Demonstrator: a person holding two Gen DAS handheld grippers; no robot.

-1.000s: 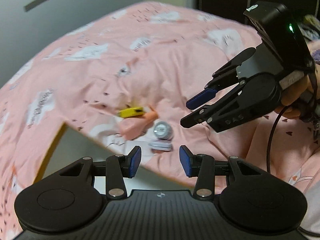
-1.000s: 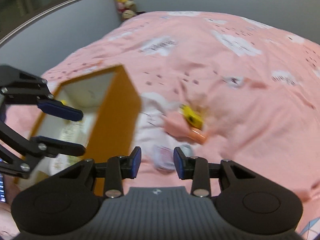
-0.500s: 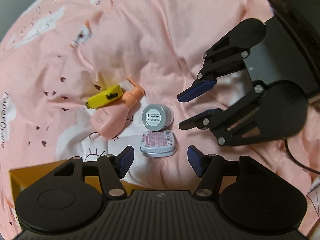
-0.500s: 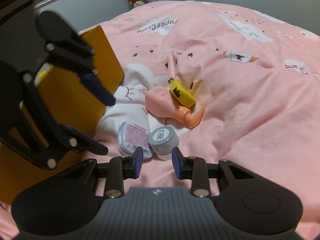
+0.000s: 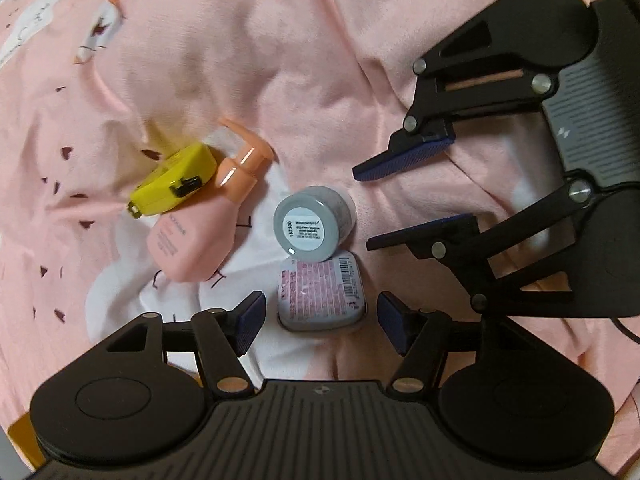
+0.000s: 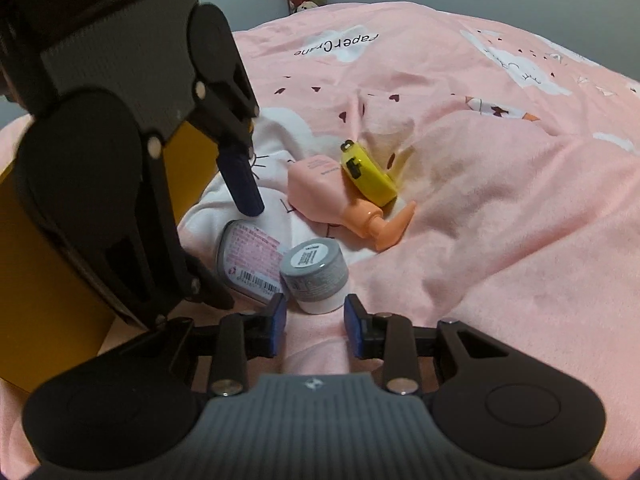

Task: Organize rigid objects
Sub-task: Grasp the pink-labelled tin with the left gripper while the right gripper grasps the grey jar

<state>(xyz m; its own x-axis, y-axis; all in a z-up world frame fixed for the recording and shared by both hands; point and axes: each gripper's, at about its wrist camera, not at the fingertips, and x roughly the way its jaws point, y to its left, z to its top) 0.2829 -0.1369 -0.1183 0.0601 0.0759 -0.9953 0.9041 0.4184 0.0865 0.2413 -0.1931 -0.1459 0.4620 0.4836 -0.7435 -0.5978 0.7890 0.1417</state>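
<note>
Both spread: the left hand-held gripper straddles the flat tin, the right hand-held gripper faces the grey jar on the bed

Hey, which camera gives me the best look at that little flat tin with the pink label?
The left wrist view. It looks nearly straight down on the flat tin, showing the whole pink label, framed between the left gripper fingers. In the right wrist view the tin is seen at an angle, partly covered by the grey jar and the left gripper.
</note>
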